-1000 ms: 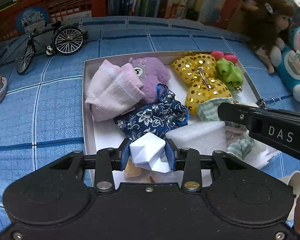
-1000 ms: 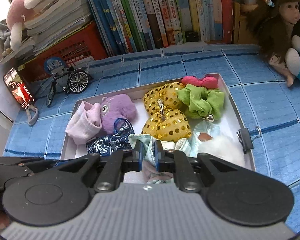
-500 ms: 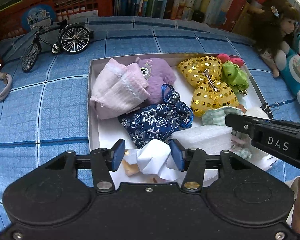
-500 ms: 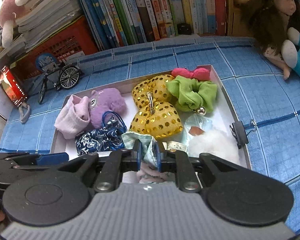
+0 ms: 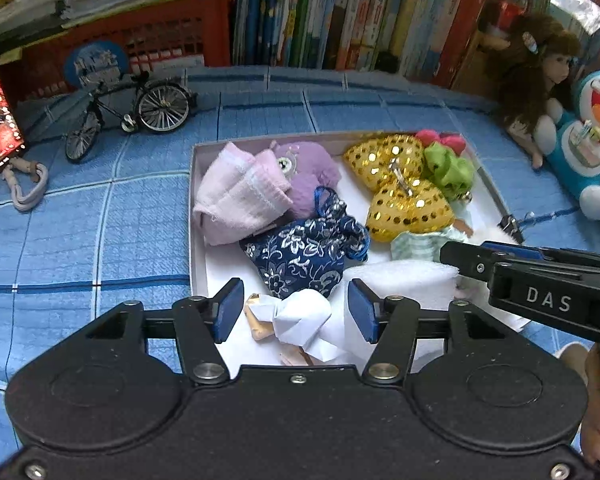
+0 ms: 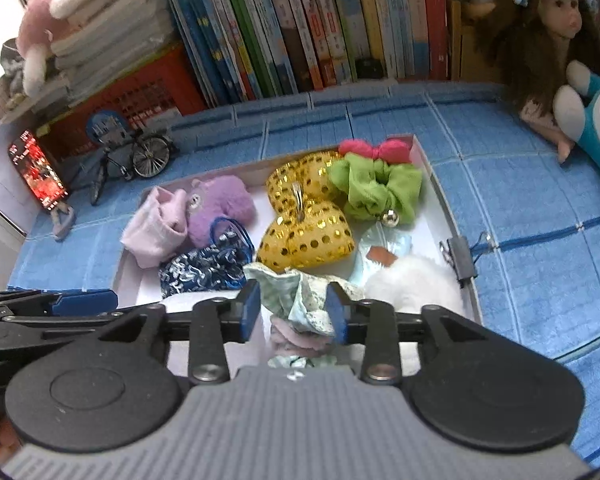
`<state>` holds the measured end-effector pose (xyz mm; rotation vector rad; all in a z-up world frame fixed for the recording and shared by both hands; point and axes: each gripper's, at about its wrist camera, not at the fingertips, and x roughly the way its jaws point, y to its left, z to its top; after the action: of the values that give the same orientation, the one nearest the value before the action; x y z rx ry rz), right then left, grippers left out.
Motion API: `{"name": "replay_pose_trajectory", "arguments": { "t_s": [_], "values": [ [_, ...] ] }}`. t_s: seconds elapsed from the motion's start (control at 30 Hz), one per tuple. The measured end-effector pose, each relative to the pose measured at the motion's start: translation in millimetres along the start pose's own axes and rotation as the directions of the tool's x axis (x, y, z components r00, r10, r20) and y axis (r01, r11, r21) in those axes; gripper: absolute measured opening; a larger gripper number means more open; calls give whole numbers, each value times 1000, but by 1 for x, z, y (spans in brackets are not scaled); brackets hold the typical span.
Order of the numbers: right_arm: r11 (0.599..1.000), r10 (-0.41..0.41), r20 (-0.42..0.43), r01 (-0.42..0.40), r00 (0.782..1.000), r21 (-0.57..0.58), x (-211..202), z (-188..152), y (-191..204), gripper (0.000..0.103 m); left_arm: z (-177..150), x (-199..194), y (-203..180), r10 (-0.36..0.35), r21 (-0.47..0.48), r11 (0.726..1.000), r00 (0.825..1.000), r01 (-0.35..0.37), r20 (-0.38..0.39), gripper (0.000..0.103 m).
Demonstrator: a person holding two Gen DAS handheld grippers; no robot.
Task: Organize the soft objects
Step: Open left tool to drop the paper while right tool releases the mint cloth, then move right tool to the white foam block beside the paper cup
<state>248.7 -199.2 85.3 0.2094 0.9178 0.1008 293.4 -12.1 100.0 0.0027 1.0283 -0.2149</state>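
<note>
White cloth (image 5: 303,312) between opening left tool (image 5: 296,314) pads, untouched

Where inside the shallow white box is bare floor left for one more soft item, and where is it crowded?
Bare floor of the shallow white box shows along its left wall below the folded pink cloth, and between the gold sequinned bow and the right wall below the green scrunchie. The near edge is crowded.

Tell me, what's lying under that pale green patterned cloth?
Under the green cloth, a pinkish fuzzy piece pokes out, inside the box. The cloth covers the rest.
</note>
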Motion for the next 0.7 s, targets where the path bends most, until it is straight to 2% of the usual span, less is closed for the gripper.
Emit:
{"name": "replay_pose_trajectory", "arguments": {
  "t_s": [0.17, 0.33, 0.43, 0.53, 0.6, 0.7],
  "values": [
    [1000, 20, 72, -19, 997, -18, -25, -1, -1, 67, -6, -27, 0, -16, -12, 1000, 995, 17, 94, 57],
    [998, 29, 164, -21, 986, -54, -54, -10, -4, 76, -20, -59, -1, -35, 14, 999, 978, 33, 205, 64],
    [997, 36, 229, -20, 973, -73, -74, -18, -7, 80, -32, -77, -2, -58, 30, 998, 964, 52, 261, 70],
    [996, 41, 293, -16, 955, -87, -93, -28, -11, 83, -50, -97, -5, -76, 55, 997, 940, 61, 333, 78],
    [994, 47, 343, -10, 938, -109, -107, -35, -10, 88, -59, -107, -7, -87, 77, 995, 925, 63, 370, 79],
    [990, 36, 392, 23, 919, -143, -118, -43, -6, 89, -72, -116, -13, -102, 97, 993, 910, 69, 401, 80]
  ]
}}
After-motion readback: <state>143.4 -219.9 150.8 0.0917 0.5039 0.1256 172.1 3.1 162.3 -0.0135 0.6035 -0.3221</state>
